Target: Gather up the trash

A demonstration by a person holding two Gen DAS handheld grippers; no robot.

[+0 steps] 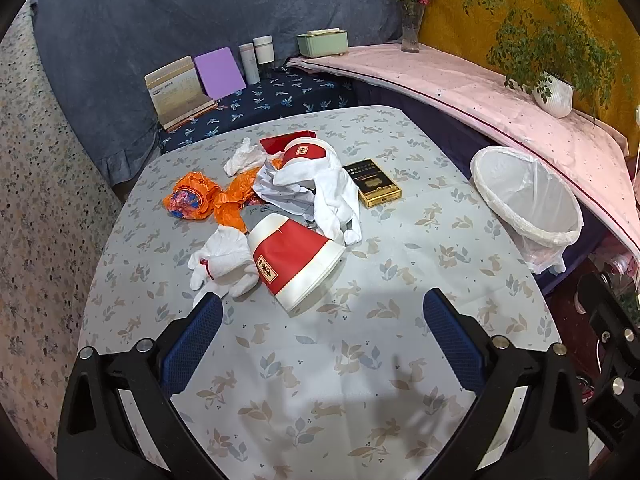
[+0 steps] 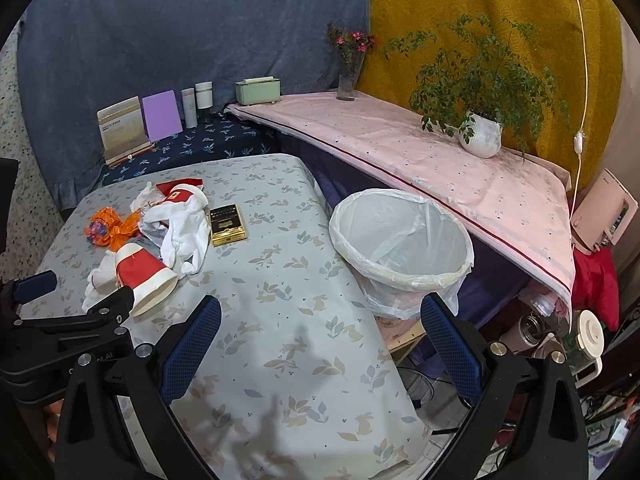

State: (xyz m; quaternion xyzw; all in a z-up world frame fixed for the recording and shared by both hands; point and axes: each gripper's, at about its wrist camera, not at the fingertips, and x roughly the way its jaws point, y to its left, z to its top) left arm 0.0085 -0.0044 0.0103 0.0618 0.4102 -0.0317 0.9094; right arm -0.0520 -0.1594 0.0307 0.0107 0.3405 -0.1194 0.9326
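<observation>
A pile of trash lies on the floral tablecloth (image 1: 320,360): a red and white paper cup (image 1: 294,260) on its side, a second such cup (image 1: 306,152) behind it, crumpled white tissues (image 1: 224,260), an orange plastic bag (image 1: 200,198), white cloth (image 1: 328,192) and a black and gold box (image 1: 372,182). A white-lined bin (image 1: 528,200) stands at the table's right edge, also in the right wrist view (image 2: 400,248). My left gripper (image 1: 322,312) is open and empty, just short of the near cup. My right gripper (image 2: 320,316) is open and empty, between the table and the bin.
A pink-covered shelf (image 2: 400,148) runs behind the bin with a potted plant (image 2: 480,136), a flower vase (image 2: 348,80) and a green box (image 2: 258,90). Books and bottles (image 1: 208,80) stand on a dark cloth at the back. Clutter lies on the floor at the right.
</observation>
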